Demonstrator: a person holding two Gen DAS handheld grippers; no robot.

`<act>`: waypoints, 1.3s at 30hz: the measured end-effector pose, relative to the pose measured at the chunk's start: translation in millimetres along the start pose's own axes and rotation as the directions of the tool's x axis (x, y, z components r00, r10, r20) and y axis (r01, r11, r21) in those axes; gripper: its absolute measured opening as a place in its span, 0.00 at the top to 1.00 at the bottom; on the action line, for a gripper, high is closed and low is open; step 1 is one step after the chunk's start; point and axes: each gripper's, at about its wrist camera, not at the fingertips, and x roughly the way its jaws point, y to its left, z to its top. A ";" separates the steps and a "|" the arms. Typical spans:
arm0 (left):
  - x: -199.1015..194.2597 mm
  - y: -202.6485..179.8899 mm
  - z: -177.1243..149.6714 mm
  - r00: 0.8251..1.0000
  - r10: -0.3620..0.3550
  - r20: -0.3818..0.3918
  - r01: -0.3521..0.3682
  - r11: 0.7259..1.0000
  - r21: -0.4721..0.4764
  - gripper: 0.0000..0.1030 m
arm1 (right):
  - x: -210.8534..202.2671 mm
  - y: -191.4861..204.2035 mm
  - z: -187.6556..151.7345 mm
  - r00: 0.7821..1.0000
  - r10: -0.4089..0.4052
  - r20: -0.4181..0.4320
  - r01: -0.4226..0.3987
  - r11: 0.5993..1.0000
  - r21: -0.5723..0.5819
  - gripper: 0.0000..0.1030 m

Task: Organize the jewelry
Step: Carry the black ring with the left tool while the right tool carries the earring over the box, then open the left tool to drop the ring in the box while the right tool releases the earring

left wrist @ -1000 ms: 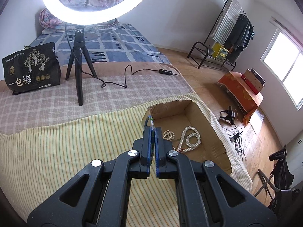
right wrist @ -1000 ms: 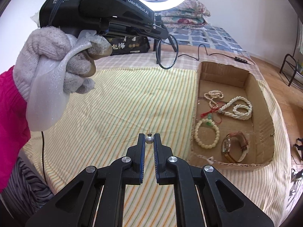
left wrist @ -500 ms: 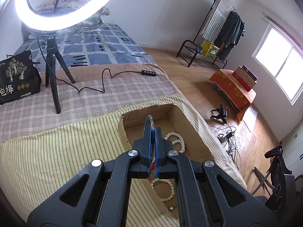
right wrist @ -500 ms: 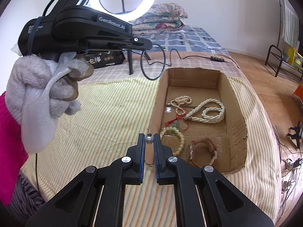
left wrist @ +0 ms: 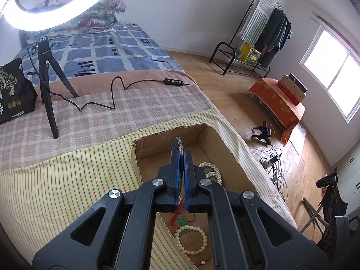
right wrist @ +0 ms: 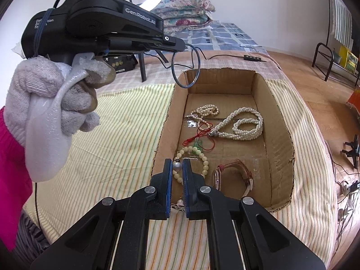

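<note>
Right wrist view: my right gripper [right wrist: 177, 166] pinches a silver bead earring [right wrist: 176, 166] at frame centre; my left gripper [right wrist: 180, 43], upper left, clamps a blue bangle [right wrist: 185, 67]. Necklaces, bracelet and watch already lie in the cardboard box [right wrist: 279, 135]; these two pieces remain.

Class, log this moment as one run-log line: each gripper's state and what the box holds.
left gripper: shut on blue bangle over cardboard box | right gripper: shut on silver bead | box: pearl necklace, watch

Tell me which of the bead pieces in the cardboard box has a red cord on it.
The round pale bead bracelet nearest the right gripper: a red cord and green charm sit at its top. The twisted pearl necklace and small pearl strand have none.
</note>
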 end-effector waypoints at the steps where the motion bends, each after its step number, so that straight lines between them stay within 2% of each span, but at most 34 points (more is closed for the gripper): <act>1: 3.7 -0.9 -0.5 1.000 0.008 -0.004 -0.008 1.000 0.004 0.99 | 1.1 -0.8 0.2 1.000 0.004 -0.005 -0.004 1.000 0.004 0.93; 12: 25.4 -13.9 -4.2 0.998 0.068 -0.006 -0.068 0.996 0.056 0.99 | 6.2 -15.2 0.6 0.999 -0.003 -0.036 0.005 0.999 0.047 0.93; 19: 26.2 -22.6 -4.2 0.998 0.059 0.000 -0.058 0.996 0.073 0.99 | 6.4 -17.9 3.0 0.999 -0.009 -0.034 0.011 0.998 0.059 0.93; 32: 20.8 -29.6 -1.7 0.998 0.061 0.026 -0.063 0.994 0.086 0.99 | 7.8 -8.7 4.6 0.999 -0.024 -0.028 0.025 1.000 0.014 0.93; 34: 20.3 -29.6 -1.4 0.997 0.065 0.028 -0.068 0.994 0.086 0.99 | 8.2 -7.5 4.6 0.999 -0.030 -0.029 0.030 1.000 0.006 0.87; 35: 20.2 -29.6 -1.2 0.997 0.066 0.028 -0.068 0.994 0.087 0.99 | 8.2 -6.9 4.4 0.999 -0.032 -0.028 0.032 0.999 0.003 0.77; 36: 19.8 -29.8 -1.5 0.997 0.066 0.029 -0.069 0.994 0.088 0.93 | 7.8 -6.4 4.2 0.999 -0.040 -0.024 0.040 0.999 0.000 0.63; 37: 19.2 -29.8 -1.6 0.997 0.068 0.032 -0.071 0.994 0.089 0.86 | 7.3 -6.2 4.3 0.999 -0.047 -0.019 0.047 0.999 -0.001 0.57; 38: 18.6 -29.7 -1.4 0.997 0.071 0.035 -0.073 0.993 0.087 0.66 | 5.9 -5.8 4.3 0.999 -0.053 -0.008 0.053 0.999 -0.003 0.51; 39: 17.3 -29.6 -1.3 0.996 0.076 0.042 -0.079 0.993 0.084 0.52 | 4.6 -5.5 4.4 0.998 -0.056 0.000 0.056 0.998 -0.004 0.50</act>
